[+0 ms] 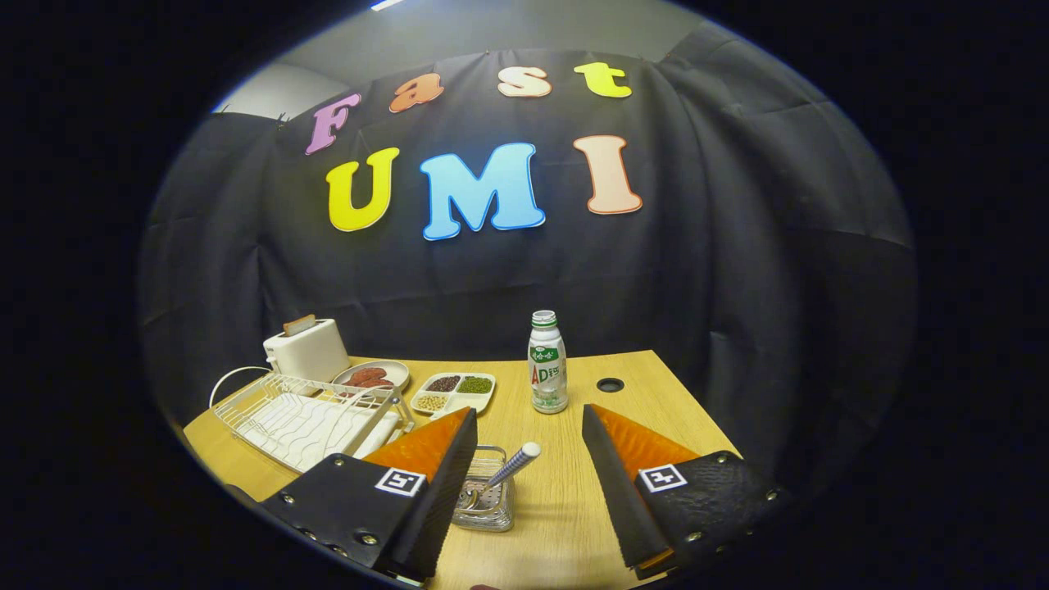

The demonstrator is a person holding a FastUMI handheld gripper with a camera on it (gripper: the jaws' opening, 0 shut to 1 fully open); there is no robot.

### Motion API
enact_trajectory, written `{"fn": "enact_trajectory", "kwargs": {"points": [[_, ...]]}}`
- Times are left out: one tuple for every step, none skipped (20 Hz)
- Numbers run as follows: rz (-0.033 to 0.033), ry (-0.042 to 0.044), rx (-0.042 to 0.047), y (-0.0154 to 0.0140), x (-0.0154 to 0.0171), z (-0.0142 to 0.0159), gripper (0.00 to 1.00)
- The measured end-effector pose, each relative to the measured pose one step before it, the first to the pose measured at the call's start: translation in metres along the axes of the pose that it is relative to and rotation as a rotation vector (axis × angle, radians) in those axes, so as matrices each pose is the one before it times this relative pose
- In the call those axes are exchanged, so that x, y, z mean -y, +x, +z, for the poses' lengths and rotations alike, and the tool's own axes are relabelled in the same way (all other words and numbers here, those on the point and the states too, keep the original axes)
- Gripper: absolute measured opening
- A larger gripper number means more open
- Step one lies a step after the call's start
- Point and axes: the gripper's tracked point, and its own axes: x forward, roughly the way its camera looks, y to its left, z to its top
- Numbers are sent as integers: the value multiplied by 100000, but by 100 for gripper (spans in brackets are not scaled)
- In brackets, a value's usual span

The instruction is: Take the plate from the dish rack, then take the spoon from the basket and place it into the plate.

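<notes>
The spoon [501,474] stands tilted in a small wire basket [487,501] on the wooden counter [565,508], between the fingers of the tool [529,426], close to the left one. The tool is released, fingers wide apart and gripping nothing. The dish rack [303,418] sits far left; whether the plate is in it I cannot tell. Behind it are a toaster [305,350] and food dishes [453,392]; a bottle [547,362] stands beyond the fingers.

No wording can be read for certain. The bottle [548,365], at twelve o'clock from the claw [529,412], carries a printed label. Each spread, empty claw finger bears a square coded marker [400,481].
</notes>
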Motion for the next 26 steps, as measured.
{"fn": "enact_trajectory", "kwargs": {"points": [[-37, 809, -684, 443, 105, -313, 76], [-125, 1185, -70, 524, 97, -140, 75], [-226, 573, -595, 181, 184, 128, 75], [136, 234, -947, 672, 21, -662, 72], [1494, -193, -709, 877, -90, -331, 72], [961, -542, -1401, 111, -89, -284, 61], [1573, 115, -1846, 416, -443, -526, 52], [1224, -99, -468, 462, -202, -95, 51], [-551, -600, -597, 303, 399, -528, 41], [-1252, 377, 16, -346, -106, 295, 31], [2249, 410, 113, 529, -596, 68, 23], [748, -593, -539, -73, -121, -84, 23], [770, 1758, -450, -375, -67, 188, 23], [3986, 3224, -177, -246, -891, 430, 9], [1510, 551, -869, 236, -276, -26, 9], [-901, 259, 681, -85, 293, 42, 9], [1330, -140, -80, 11, -637, 538, 2], [-860, -1052, -347, -216, 48, 164, 2], [27, -948, -381, -116, -376, 166, 2], [-179, -588, -185, -220, -325, 244, 2], [-96, -308, -103, -223, -357, 252, 2], [-103, 8, 303, -489, -120, 906, 2], [-667, -218, -23, -215, -61, 362, 2], [-677, -396, 77, -218, -115, 471, 2], [-527, -106, 564, -302, -80, 593, 2], [-334, -265, 703, -260, -88, 666, 2]]}}
